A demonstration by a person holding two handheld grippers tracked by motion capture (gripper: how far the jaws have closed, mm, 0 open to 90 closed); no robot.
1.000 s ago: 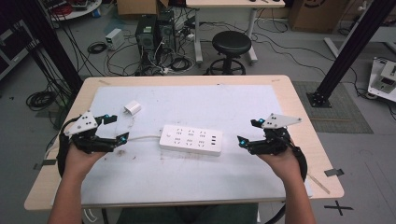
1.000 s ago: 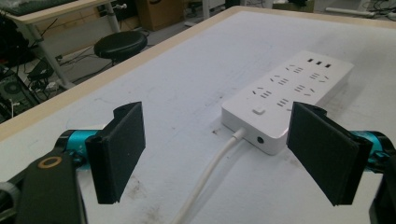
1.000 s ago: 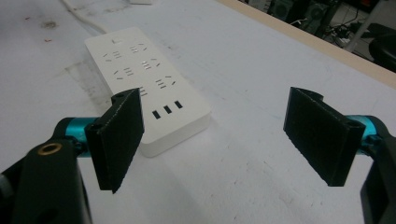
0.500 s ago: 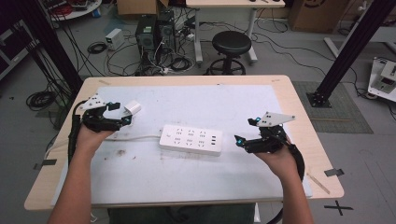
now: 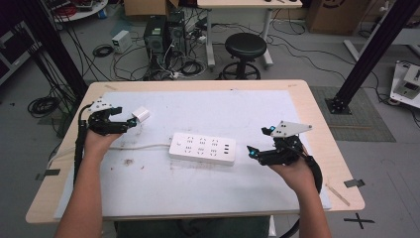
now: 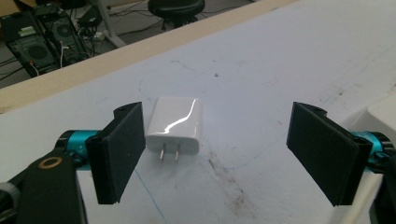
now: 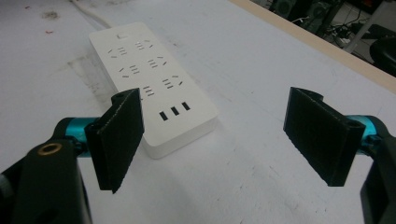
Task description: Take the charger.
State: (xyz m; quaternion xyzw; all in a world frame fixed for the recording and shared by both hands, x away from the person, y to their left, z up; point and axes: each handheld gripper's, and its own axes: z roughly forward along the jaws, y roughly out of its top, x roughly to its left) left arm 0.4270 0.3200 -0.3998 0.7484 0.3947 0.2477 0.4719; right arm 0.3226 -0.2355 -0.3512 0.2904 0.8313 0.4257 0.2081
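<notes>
A small white plug adapter [image 5: 141,114] [image 6: 175,123] lies flat on the white mat, its two prongs toward my left gripper's camera. My left gripper [image 5: 130,121] [image 6: 229,156] is open at the far left of the table, the adapter close by its left jaw and not touched by either pad. A white power strip [image 5: 202,148] [image 7: 152,78] with several sockets lies mid-table, its cord [image 5: 138,147] running left. My right gripper [image 5: 258,143] [image 7: 224,140] is open just right of the strip, nothing between its jaws.
The white mat [image 5: 208,106] covers most of the wooden table [image 5: 324,144]. Beyond the far edge stand a black stool [image 5: 242,47], computer towers [image 5: 156,30] and loose cables on the floor. A black frame post [image 5: 369,54] rises at the right.
My left hand has moved away from me toward the adapter and now has it just in front of its jaws. The right hand has stayed in place.
</notes>
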